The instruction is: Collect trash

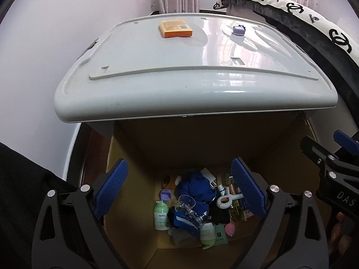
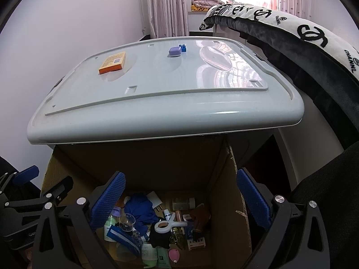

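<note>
1. Both tongs hang over an open cardboard box (image 2: 226, 201) that stands against the near edge of a grey lidded bin, which serves here as the table (image 1: 139, 89); the box already holds collected trash, among it a crumpled blue cloth (image 1: 197, 190), a green bottle (image 1: 161, 215), a clear plastic cup (image 1: 186, 204) and a white clip (image 2: 169, 223).
2. The left tongs (image 1: 180, 190) stand wide open with nothing between the pads; the right tongs (image 2: 179, 204) are likewise spread wide and empty.
3. What is left of the task, as I judge it, lies on the table top: an orange box (image 1: 176, 29) at about 12 o'clock from the left tongs, and a small purple case (image 1: 238, 30) at about 1 o'clock; a little blue block (image 2: 182, 47) sits just beside the case.
4. From the right tongs the orange box (image 2: 112, 62) lies at about 11 o'clock and the purple case (image 2: 175, 51) at 12 o'clock.
5. The orange box lies flat; its long axis runs roughly 9 to 3 in the left view, so I judge the narrow span suits a grip from the near side; the left hand seems nearer to it, the right hand to the purple case.
6. Both lie up and well apart from the tongs, so either hand must rise over the table's near edge first.
</note>
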`<move>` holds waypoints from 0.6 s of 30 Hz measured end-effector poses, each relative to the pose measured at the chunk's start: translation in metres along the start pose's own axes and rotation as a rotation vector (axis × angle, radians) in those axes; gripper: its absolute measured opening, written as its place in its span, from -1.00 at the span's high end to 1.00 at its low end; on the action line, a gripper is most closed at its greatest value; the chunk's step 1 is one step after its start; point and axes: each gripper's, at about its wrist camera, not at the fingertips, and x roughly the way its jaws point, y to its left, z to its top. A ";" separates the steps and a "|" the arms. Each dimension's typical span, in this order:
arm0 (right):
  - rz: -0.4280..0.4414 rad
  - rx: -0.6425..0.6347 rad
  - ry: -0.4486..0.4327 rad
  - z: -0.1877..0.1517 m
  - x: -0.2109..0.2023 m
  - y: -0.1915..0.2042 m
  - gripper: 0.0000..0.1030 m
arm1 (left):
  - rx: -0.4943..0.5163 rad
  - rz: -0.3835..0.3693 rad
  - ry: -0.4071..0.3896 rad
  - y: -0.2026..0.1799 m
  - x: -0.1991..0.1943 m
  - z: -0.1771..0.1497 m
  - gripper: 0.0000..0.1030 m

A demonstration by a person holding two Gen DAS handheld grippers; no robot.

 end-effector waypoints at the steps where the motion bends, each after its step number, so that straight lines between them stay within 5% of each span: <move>1: 0.000 0.001 0.000 0.000 0.000 0.000 -0.90 | -0.002 -0.004 0.000 0.000 0.000 0.000 -0.77; 6: 0.000 0.001 0.005 0.000 0.001 0.000 -0.90 | -0.019 -0.038 0.023 0.002 0.004 0.001 -0.77; 18: 0.001 0.006 0.016 -0.001 0.003 -0.001 -0.90 | -0.062 0.035 0.045 0.007 0.008 0.001 -0.77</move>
